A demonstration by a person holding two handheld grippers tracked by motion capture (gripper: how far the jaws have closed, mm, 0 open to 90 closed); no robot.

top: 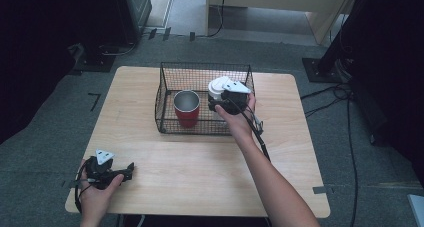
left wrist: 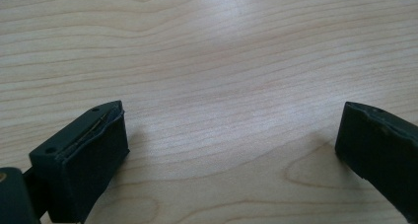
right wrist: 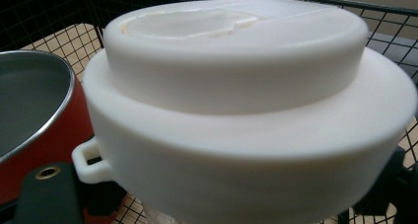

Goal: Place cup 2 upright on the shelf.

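The table [top: 200,162] bears a wire basket [top: 167,72] mid-far. Inside the basket stand a red cup [top: 186,108] and, just right, a white lid [top: 218,88], clamped by the right gripper [top: 220,101]. Well nearer than the basket, the left gripper [top: 129,169] rests wide open, empty.

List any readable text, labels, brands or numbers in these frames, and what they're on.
None readable.
White lid: embossed outline on top, no letters legible.
Red cup: no print visible.
Basket, table, both grippers: unmarked.
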